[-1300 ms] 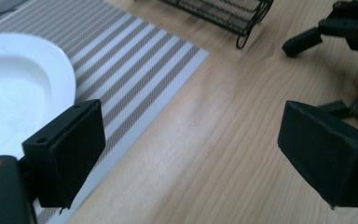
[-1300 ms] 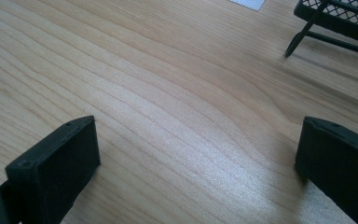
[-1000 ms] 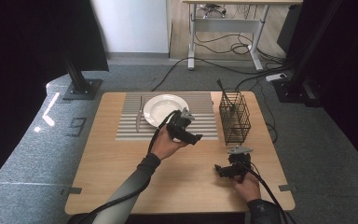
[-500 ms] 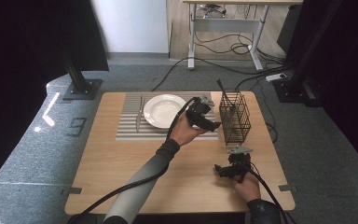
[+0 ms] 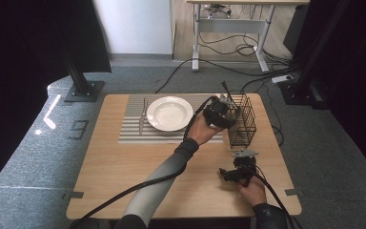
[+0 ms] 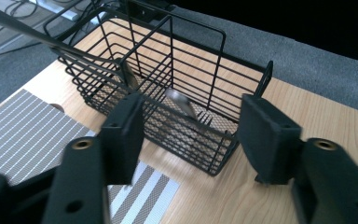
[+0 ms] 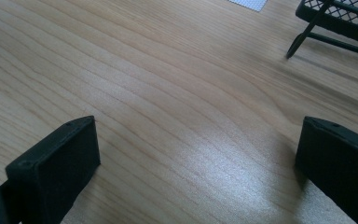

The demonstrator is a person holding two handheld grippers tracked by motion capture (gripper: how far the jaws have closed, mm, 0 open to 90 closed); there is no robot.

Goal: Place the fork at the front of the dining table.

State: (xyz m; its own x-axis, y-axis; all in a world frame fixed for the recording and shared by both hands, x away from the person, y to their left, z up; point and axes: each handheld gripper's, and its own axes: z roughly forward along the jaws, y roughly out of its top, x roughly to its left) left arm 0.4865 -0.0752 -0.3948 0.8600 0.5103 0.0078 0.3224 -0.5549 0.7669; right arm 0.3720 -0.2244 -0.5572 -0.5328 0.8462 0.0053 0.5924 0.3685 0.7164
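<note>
Left gripper view: fork (image 6: 192,113) (basket (image 6: 242,77))

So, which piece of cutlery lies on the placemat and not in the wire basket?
The knife, flat on the striped placemat left of the plate. The fork lies inside the basket.

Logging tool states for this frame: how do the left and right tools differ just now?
The left tool is raised at the wire basket, far across the table; the right tool sits low over bare wood near the person. The left arm is stretched out; the right is tucked in. Both tools are open and hold nothing.
</note>
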